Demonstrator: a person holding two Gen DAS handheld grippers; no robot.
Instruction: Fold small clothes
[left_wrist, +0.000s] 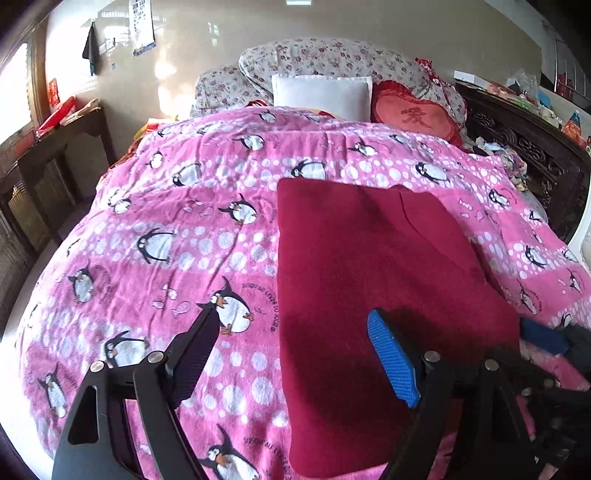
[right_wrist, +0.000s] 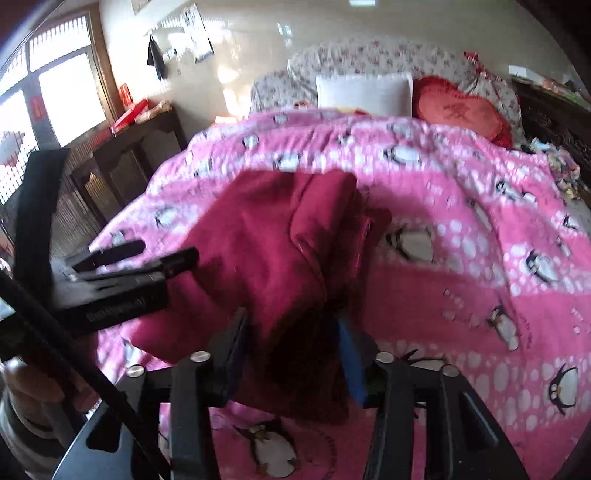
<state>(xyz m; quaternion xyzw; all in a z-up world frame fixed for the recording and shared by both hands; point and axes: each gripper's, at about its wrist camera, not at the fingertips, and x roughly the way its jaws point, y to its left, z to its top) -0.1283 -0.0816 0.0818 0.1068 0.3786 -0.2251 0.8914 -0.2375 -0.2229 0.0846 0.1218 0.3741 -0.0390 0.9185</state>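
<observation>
A dark red fleece garment (left_wrist: 373, 273) lies folded flat on a pink penguin-print blanket (left_wrist: 177, 229). My left gripper (left_wrist: 291, 325) is open and empty, hovering over the garment's near left edge. In the right wrist view my right gripper (right_wrist: 291, 332) is shut on a bunched fold of the same red garment (right_wrist: 273, 243) and holds it lifted above the blanket (right_wrist: 461, 280). The left gripper (right_wrist: 147, 254) shows at the left of that view, beside the cloth. A blue pad of the right gripper (left_wrist: 543, 336) shows at the garment's right edge.
A white pillow (left_wrist: 321, 96), a red heart cushion (left_wrist: 413, 118) and floral bedding (left_wrist: 332, 59) lie at the head of the bed. A dark wooden cabinet (left_wrist: 55, 155) stands left. A carved dark headboard with clutter (left_wrist: 524, 144) runs along the right.
</observation>
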